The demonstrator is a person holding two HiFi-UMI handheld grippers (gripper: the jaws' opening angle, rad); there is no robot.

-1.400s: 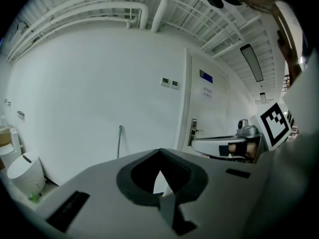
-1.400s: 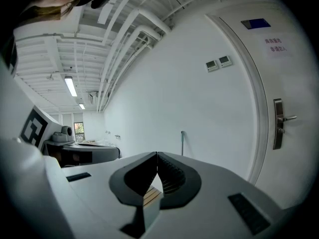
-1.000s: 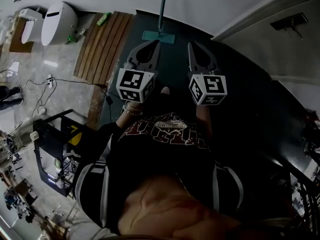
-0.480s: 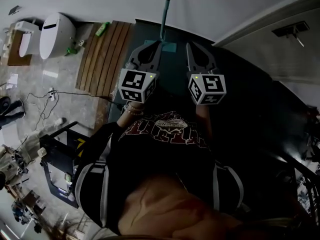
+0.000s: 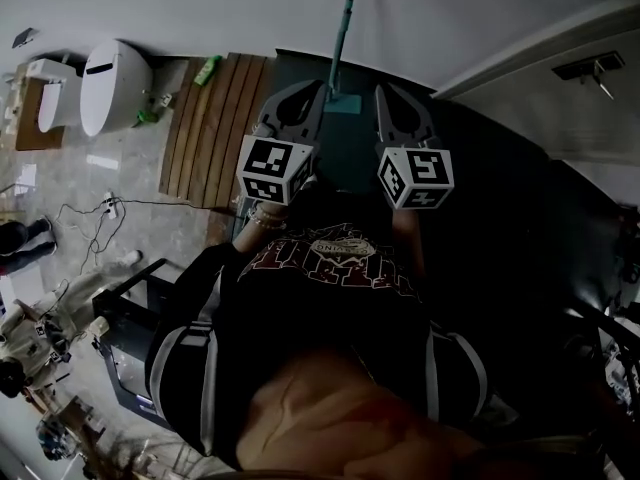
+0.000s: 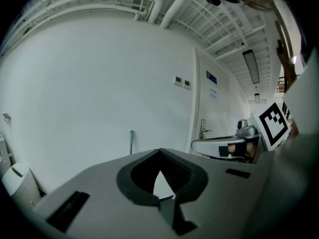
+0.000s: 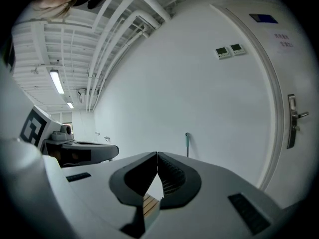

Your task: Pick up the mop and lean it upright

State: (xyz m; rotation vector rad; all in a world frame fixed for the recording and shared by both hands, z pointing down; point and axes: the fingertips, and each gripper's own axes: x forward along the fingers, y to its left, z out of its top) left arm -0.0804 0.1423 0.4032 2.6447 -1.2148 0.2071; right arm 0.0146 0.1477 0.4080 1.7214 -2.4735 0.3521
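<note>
Mop (image 5: pixel 343 28) stood at 12 o'clock, propped on wall (image 5: pixel 200 8) so it stayed upright; left gripper (image 5: pixel 316 86) and right gripper (image 5: pixel 381 89) fingers closed, empty.

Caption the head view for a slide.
Left gripper and right gripper, both shut and empty, face the mop leaning on the white wall.

The head view is dim and underexposed over the dark floor (image 5: pixel 500 198), while both gripper views glow bright off the plain white wall (image 6: pixel 99 83) under a long ceiling strip lamp (image 7: pixel 57 81), fisheye-bent, black-cornered, the grey left hand-held gripper (image 6: pixel 159 152) softly blurred.
</note>
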